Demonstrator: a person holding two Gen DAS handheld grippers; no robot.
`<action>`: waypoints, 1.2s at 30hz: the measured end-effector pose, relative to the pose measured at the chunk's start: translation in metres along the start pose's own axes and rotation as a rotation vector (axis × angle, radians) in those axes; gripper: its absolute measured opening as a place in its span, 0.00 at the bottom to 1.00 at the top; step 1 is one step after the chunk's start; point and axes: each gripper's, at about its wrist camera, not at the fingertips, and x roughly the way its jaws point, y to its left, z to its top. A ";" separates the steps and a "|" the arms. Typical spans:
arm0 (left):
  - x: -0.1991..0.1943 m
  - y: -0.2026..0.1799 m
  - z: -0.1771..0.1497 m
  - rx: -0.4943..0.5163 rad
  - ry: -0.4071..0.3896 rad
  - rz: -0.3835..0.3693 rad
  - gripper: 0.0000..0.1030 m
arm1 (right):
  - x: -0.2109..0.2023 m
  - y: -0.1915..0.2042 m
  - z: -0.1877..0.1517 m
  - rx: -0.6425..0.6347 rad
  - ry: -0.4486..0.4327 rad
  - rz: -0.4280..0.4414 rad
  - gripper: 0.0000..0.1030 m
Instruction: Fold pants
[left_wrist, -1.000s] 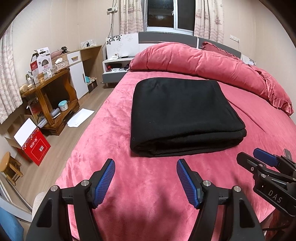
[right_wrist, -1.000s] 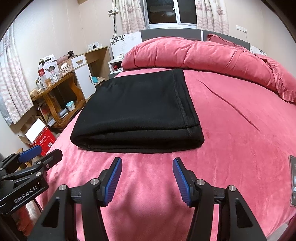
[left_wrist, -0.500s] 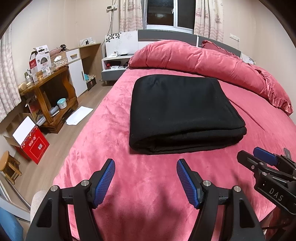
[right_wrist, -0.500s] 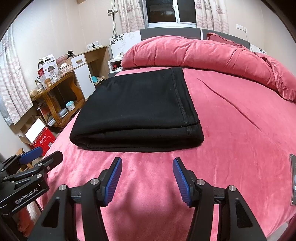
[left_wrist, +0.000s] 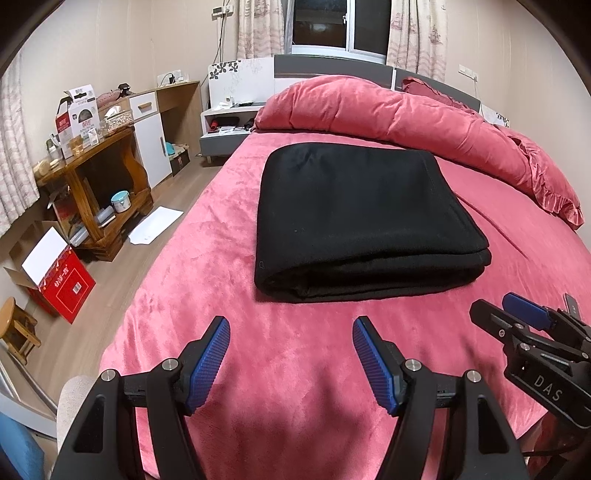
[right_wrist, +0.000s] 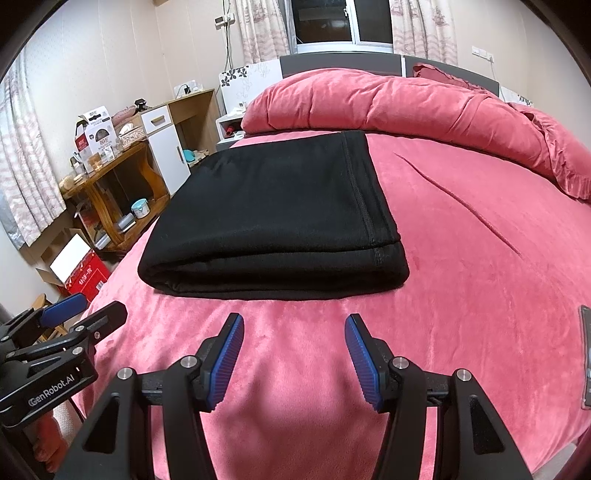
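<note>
Nearest, two grippers are being held just short of the bed's near edge, both angled down toward the cloth; the left gripper (left_wrist: 291, 360) is being kept with its jaws apart and nothing between them, and the right gripper (right_wrist: 293, 360) is likewise being kept parted and empty, neither touching the pants; each is also being caught at the edge of the other's view. Beyond them, one pair of black pants (left_wrist: 364, 221) is lying on the red bedspread (left_wrist: 295, 387), already folded into a thick, squared stack with its rounded fold facing the grippers and a stitched hem running along its right side; the folding is being judged as done or nearly so. If anything is being left to do, it is judged to be a check and a light tidy: the layers at the near right corner are best being squared without the stack being lifted, the pads being brought in low and level so that the top layer is not being dragged off the ones beneath. Farther back, one rolled red duvet (left_wrist: 388, 110) is lying across the head of the bed, well apart from the pants; off to the left, one wooden side table (left_wrist: 96, 192) and one red box (left_wrist: 61, 284) are being seen on the floor; at the far wall one window (left_wrist: 332, 26) is being framed by two curtains.
</note>
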 end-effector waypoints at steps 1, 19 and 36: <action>0.000 0.000 0.000 -0.001 -0.001 0.000 0.68 | 0.000 0.000 0.000 -0.001 0.001 -0.002 0.56; 0.003 0.001 -0.002 -0.005 0.011 0.020 0.66 | 0.002 -0.001 -0.002 0.011 0.015 -0.006 0.56; 0.020 0.004 -0.007 -0.019 0.079 0.020 0.66 | 0.013 -0.001 -0.005 0.015 0.047 -0.009 0.56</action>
